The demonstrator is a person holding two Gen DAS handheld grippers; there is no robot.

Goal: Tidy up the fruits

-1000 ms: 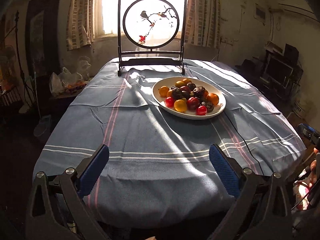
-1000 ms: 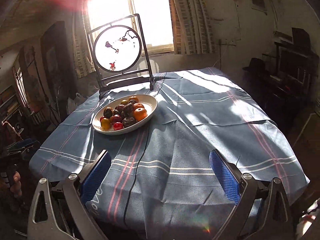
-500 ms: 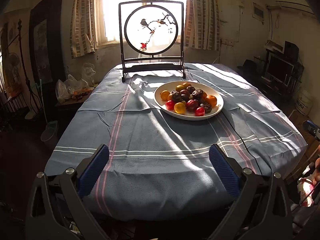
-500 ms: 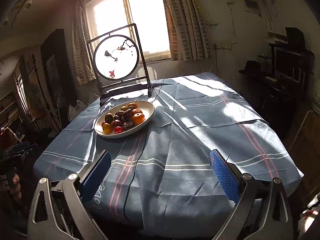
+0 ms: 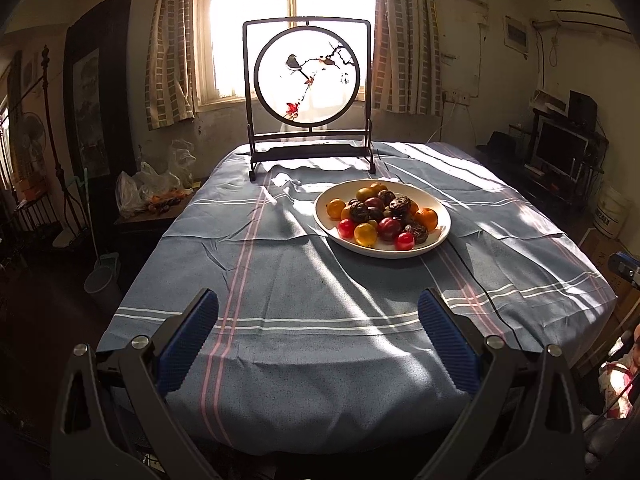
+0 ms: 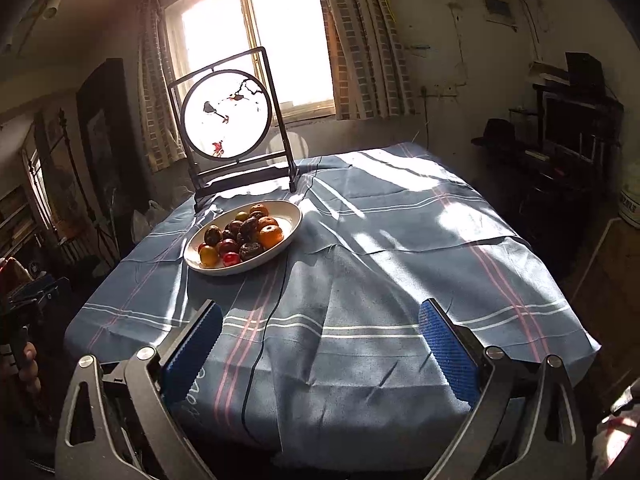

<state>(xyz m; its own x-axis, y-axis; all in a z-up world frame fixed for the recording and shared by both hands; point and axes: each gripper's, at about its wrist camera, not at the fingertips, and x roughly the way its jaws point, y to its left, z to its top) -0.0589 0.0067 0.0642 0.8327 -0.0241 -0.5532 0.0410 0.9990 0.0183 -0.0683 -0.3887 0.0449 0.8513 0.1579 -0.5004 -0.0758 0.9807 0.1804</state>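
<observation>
- Left gripper (image 5: 318,332): blue-padded fingers (image 5: 188,340) spread wide, nothing between them, held over the near edge of the worktop covered in a blue striped cloth (image 5: 280,280).
- Right gripper (image 6: 320,336): fingers likewise apart and empty.
- White oval plate (image 5: 440,236) of mixed fruits (image 5: 382,216) (orange, yellow, red, dark wrinkled) lies well ahead of the left fingers, right of centre; from the right wrist it sits ahead, towards the left finger.
- Dark-framed round bird-painting screen (image 5: 307,80) stands beyond the plate.
- Right view alone shows a thin black cable (image 6: 264,332) running from the plate side to the near edge between the fingers, and a hand (image 6: 28,368) at far left.
</observation>
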